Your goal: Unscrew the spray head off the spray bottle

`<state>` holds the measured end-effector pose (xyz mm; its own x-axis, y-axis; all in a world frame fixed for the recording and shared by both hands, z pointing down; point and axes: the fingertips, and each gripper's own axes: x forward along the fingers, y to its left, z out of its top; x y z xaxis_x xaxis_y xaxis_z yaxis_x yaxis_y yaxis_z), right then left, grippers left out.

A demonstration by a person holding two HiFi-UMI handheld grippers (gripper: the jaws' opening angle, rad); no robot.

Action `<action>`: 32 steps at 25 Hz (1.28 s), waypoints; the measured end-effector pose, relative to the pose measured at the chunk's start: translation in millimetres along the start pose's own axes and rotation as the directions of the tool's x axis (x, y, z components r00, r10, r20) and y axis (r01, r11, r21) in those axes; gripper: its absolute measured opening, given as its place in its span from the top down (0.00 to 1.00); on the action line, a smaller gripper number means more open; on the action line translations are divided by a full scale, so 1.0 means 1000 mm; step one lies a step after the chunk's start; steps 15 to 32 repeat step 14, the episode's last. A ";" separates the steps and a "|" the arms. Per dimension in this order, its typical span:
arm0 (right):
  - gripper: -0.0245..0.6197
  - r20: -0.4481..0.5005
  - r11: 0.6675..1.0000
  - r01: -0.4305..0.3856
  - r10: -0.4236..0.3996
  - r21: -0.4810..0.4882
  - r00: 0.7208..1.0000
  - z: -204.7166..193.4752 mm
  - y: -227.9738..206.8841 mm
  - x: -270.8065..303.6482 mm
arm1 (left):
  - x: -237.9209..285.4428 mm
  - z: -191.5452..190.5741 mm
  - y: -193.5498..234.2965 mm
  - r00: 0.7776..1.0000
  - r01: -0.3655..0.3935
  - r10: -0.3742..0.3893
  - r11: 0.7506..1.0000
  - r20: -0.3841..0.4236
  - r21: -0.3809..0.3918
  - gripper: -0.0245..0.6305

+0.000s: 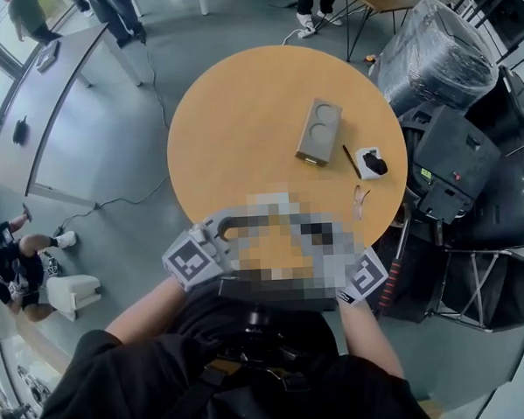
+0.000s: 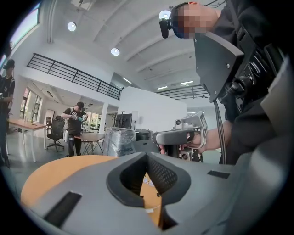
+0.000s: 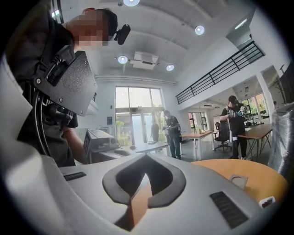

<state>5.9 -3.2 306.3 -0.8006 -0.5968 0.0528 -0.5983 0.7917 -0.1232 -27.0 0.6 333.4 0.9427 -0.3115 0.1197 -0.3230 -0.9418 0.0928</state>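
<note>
I see no spray bottle in any view. Both grippers are held up close to the person's chest at the near edge of the round orange table [image 1: 240,118], pointing toward each other. A mosaic patch hides their jaws in the head view. The left gripper [image 2: 147,157] is shut with nothing between its jaws. The right gripper [image 3: 146,159] is shut and empty too. In the left gripper view, a hand holds the right gripper's body [image 2: 181,135]. The left gripper's body [image 3: 98,141] shows in the right gripper view.
On the table lie a tan holder with two round hollows [image 1: 319,131], a black pen [image 1: 351,161], a small white box with a black piece [image 1: 371,163] and a clear item [image 1: 360,199]. Black cases [image 1: 452,164] and a wrapped bundle [image 1: 433,55] stand right of the table. People stand farther off.
</note>
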 end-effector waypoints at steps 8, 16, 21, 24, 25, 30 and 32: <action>0.98 -0.005 1.000 -0.003 0.003 -0.005 1.000 -0.003 0.002 0.002 | -0.003 -0.003 0.004 1.000 -0.004 0.004 0.999 0.010 -0.034 0.94; 0.98 -0.009 1.000 0.002 -0.002 0.000 1.000 0.002 0.001 0.001 | -0.002 0.003 0.002 1.000 0.003 -0.003 1.000 0.011 -0.004 0.94; 0.98 -0.009 1.000 0.002 -0.002 0.000 1.000 0.002 0.001 0.001 | -0.002 0.003 0.002 1.000 0.003 -0.003 1.000 0.011 -0.004 0.94; 0.98 -0.009 1.000 0.002 -0.002 0.000 1.000 0.002 0.001 0.001 | -0.002 0.003 0.002 1.000 0.003 -0.003 1.000 0.011 -0.004 0.94; 0.98 -0.009 1.000 0.002 -0.002 0.000 1.000 0.002 0.001 0.001 | -0.002 0.003 0.002 1.000 0.003 -0.003 1.000 0.011 -0.004 0.94; 0.98 -0.009 1.000 0.002 -0.002 0.000 1.000 0.002 0.001 0.001 | -0.002 0.003 0.002 1.000 0.003 -0.003 1.000 0.011 -0.004 0.94; 0.98 -0.009 1.000 0.002 -0.002 0.000 1.000 0.002 0.001 0.001 | -0.002 0.003 0.002 1.000 0.003 -0.003 1.000 0.011 -0.004 0.94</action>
